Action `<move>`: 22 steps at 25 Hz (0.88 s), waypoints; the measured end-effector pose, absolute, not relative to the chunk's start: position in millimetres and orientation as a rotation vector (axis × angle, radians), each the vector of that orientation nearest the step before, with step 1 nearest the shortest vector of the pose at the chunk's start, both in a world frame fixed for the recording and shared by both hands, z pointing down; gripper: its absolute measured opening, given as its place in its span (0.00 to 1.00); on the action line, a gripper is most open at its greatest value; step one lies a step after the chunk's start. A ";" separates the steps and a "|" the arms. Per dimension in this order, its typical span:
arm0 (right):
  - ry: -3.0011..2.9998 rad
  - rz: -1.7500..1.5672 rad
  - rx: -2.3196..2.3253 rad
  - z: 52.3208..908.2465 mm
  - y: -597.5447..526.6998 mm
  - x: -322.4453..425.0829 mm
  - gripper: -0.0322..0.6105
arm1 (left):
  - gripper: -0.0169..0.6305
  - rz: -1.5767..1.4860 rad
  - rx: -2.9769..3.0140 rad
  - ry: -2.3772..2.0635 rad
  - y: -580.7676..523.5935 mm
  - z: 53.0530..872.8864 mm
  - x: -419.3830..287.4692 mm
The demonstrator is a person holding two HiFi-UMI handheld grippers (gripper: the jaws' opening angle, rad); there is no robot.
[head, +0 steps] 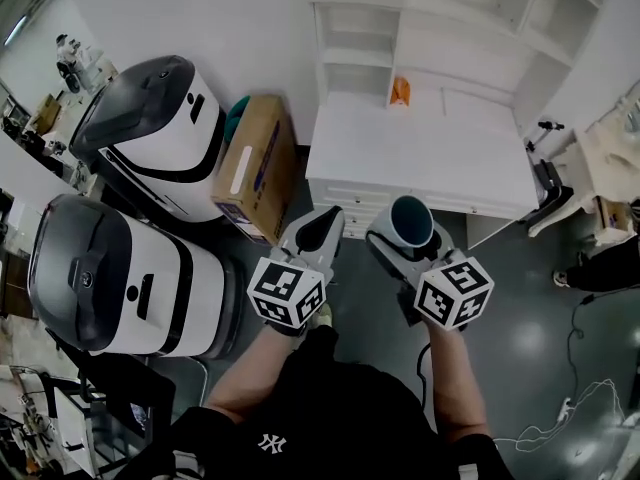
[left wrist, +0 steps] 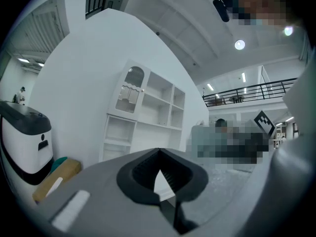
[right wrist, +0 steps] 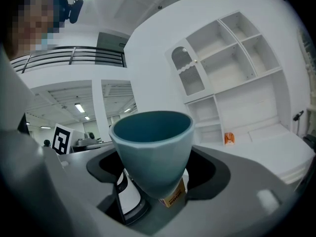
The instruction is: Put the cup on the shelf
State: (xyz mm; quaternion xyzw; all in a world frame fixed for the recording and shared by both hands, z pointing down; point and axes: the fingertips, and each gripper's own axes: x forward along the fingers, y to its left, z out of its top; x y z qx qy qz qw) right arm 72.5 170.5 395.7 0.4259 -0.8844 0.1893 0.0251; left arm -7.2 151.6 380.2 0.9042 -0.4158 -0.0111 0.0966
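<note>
The tapered teal-blue glazed cup (right wrist: pixel 150 147) sits upright between the fingers of my right gripper (right wrist: pixel 154 189), which are clamped on its narrow lower part, just above a small orange-brown label at its base. Its open mouth stands clear above my fingertips. So the pick-up looks done to me, and carrying and placing are left. The tall white wooden shelf unit (head: pixel 440 28) with its open compartments and broad white counter lies well beyond my fingertips, and the cup touches none of it. I judge that I have yet to close that gap, raise the cup to a compartment, set it down and let go. My left gripper (head: pixel 312 230) hangs just beside the right one, its fingers drawn together with nothing between them, pointing towards the left end of the counter. Counting: one cup, one shelf unit and two grippers. One small orange object (head: pixel 399 91) stands on the counter far ahead of my right fingers; I cannot tell what it is. One brown cardboard box (head: pixel 255 166) leans on the floor to the left of my left fingers. Beyond it, further left, stand two big white machines with dark grey tops (head: pixel 150 128).
</note>
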 end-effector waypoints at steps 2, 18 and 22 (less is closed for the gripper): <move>-2.726 0.590 1.326 395.4 142.8 60.6 0.66 | 0.03 -0.017 2.688 -1.221 123.5 381.7 -16.6; -2.651 0.584 1.404 396.8 -24.2 11.1 0.67 | 0.03 -0.024 2.749 -1.109 -46.9 386.3 -51.9; -2.663 0.571 1.388 396.9 -63.8 8.3 0.66 | 0.03 -0.028 2.745 -1.122 -83.3 388.4 -50.8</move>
